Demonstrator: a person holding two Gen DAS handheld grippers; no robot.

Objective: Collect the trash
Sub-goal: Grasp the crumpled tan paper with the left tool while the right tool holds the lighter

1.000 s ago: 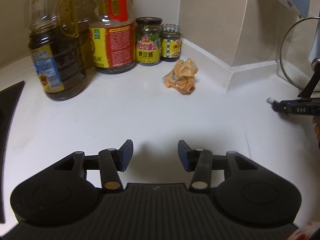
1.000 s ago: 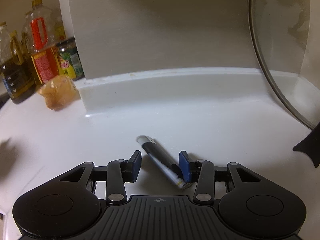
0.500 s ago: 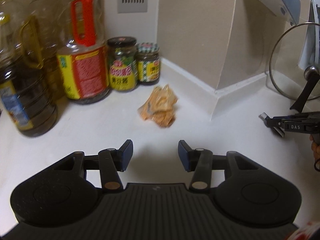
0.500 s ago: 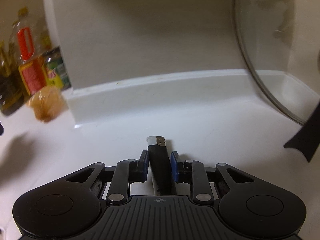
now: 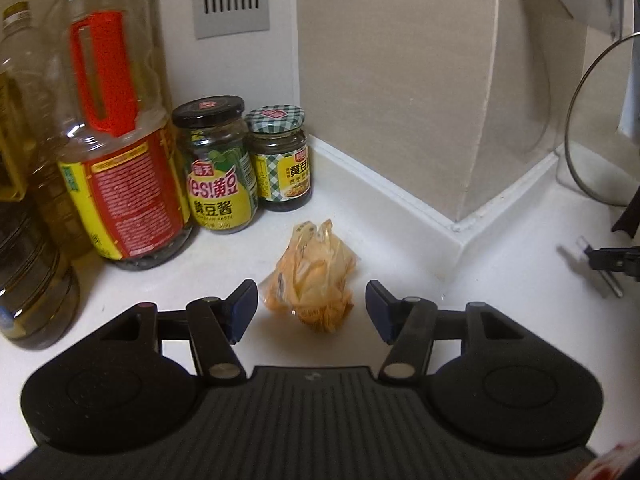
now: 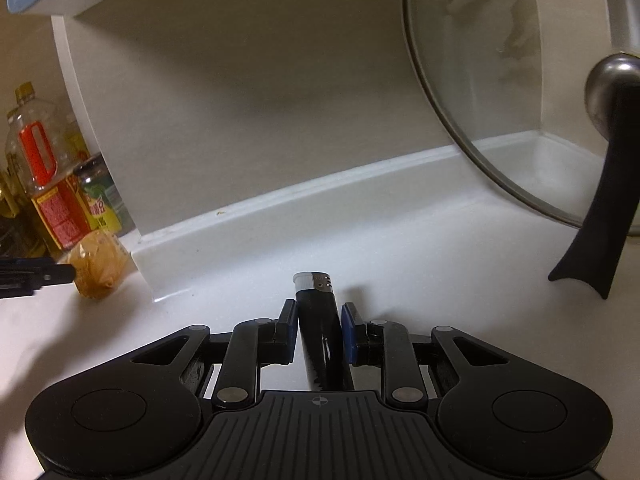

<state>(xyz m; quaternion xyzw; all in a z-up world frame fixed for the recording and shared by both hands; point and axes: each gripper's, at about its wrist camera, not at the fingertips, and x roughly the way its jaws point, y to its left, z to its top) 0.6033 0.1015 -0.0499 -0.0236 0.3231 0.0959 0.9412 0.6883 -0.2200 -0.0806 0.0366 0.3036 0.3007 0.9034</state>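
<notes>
Warm, dim indoor light falls from above on the white surface, yellowing it. Fisheye bending curves the walls and blackens the frame corners. The oil bottle at the left edge is smeared with blur. Soft shadows pool under each hand-held gripper; the glass lid carries faint reflections

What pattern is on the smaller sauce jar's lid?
Green-and-white check on the smaller sauce jar's lid, clearest in the left wrist view.
</notes>
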